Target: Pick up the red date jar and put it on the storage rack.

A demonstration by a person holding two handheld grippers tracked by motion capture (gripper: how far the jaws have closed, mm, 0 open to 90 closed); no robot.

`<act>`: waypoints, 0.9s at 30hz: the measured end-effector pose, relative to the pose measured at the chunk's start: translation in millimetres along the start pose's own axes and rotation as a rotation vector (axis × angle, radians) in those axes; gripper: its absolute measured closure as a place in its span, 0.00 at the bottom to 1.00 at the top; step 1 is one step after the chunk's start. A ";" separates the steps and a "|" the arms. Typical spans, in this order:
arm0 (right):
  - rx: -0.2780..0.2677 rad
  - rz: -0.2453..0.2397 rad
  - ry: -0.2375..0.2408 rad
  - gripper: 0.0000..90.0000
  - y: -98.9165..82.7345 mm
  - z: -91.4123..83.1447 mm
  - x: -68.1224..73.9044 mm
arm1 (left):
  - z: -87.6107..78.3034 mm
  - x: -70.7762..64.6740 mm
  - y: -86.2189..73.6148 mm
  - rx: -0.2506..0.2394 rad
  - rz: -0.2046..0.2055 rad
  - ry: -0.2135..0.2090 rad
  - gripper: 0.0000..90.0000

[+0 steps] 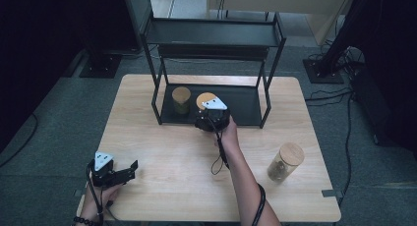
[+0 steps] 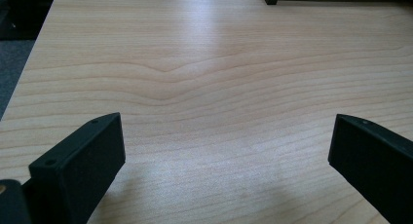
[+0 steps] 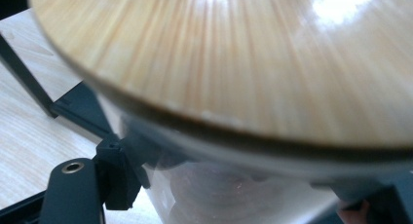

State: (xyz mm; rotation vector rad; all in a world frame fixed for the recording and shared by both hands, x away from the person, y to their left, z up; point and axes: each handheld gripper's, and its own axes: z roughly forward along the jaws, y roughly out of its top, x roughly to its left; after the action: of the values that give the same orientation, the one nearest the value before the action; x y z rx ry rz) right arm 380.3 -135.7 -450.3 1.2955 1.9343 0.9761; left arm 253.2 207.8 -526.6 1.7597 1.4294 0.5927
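The jar with the wooden lid stands upright on the rack's lower shelf, pinched from the near side by the right gripper; the left gripper, jaws spread, idles far off on the surface.

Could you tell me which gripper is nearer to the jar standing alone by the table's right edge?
Right. The right gripper is at the shelf, up-left of the jar; the left gripper sits far across the table.
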 end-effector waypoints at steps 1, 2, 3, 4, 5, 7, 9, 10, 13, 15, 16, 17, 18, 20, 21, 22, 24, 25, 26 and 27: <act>0.000 0.004 -0.002 0.28 1.1 1.1 -0.3 | 0.1 0.1 0.0 0.000 0.000 -0.001 0.00; 0.000 0.006 -0.004 0.28 2.1 2.4 -0.9 | 0.1 0.1 0.0 0.001 0.000 -0.002 0.00; 0.000 0.011 -0.005 0.28 3.0 3.6 -1.1 | 0.2 0.0 0.0 0.001 0.000 -0.002 0.00; 0.003 0.012 -0.007 0.28 3.8 4.8 -1.6 | 0.2 -0.1 0.0 0.000 0.001 -0.003 0.00; 0.003 0.013 -0.008 0.28 4.5 6.2 -2.1 | 0.2 -0.1 0.0 -0.001 0.001 -0.003 0.00; 0.008 0.014 -0.013 0.28 6.0 9.1 -2.9 | 0.1 0.0 0.0 -0.001 0.000 -0.003 0.00; 0.013 0.012 -0.020 0.28 7.9 12.1 -4.0 | 0.0 0.1 0.0 0.000 0.000 -0.004 0.00; 0.014 0.011 -0.022 0.28 8.8 13.5 -4.8 | 0.1 0.0 0.0 -0.001 0.000 -0.004 0.00; 0.018 0.018 -0.025 0.28 11.5 17.6 -6.6 | 0.1 0.0 0.0 -0.001 0.000 -0.005 0.00; 0.023 0.021 -0.027 0.28 13.1 20.3 -7.5 | 0.0 0.0 0.0 -0.001 0.000 -0.005 0.00; 0.024 0.020 -0.029 0.28 13.9 21.8 -7.9 | 0.0 0.0 0.0 -0.001 0.000 -0.005 0.00; 0.026 0.019 -0.031 0.28 14.6 23.4 -8.3 | 0.0 0.0 0.0 -0.001 0.000 -0.005 0.00; 0.028 0.018 -0.032 0.28 15.3 24.9 -8.7 | 0.0 0.0 0.0 -0.002 0.000 -0.005 0.00; 0.035 0.013 -0.036 0.28 16.7 28.4 -9.6 | 0.0 0.0 0.0 -0.002 0.001 -0.005 0.00; 0.036 0.011 -0.037 0.28 17.6 29.8 -10.3 | 0.0 -0.1 0.0 -0.002 0.001 -0.005 0.00; 0.039 0.007 -0.039 0.28 18.7 31.2 -11.2 | 0.0 -0.1 0.0 -0.001 0.002 -0.005 0.00; 0.044 0.002 -0.047 0.28 20.9 34.0 -13.0 | 0.1 -0.2 0.0 0.000 0.003 -0.006 0.00; 0.046 0.005 -0.049 0.28 21.9 35.4 -14.0 | 0.2 -0.2 0.0 0.001 0.004 -0.006 0.00; 0.049 0.010 -0.051 0.28 22.8 36.8 -14.8 | 0.1 -0.3 0.0 0.001 0.005 -0.006 0.00; 0.051 0.013 -0.050 0.28 23.6 38.1 -15.5 | 0.2 -0.4 0.0 0.000 0.005 -0.006 0.00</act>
State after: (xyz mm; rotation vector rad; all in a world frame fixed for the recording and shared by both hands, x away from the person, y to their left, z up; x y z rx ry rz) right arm 427.8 -135.2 -450.1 1.3504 1.9263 0.8979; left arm 253.3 207.4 -526.7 1.7644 1.4214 0.5892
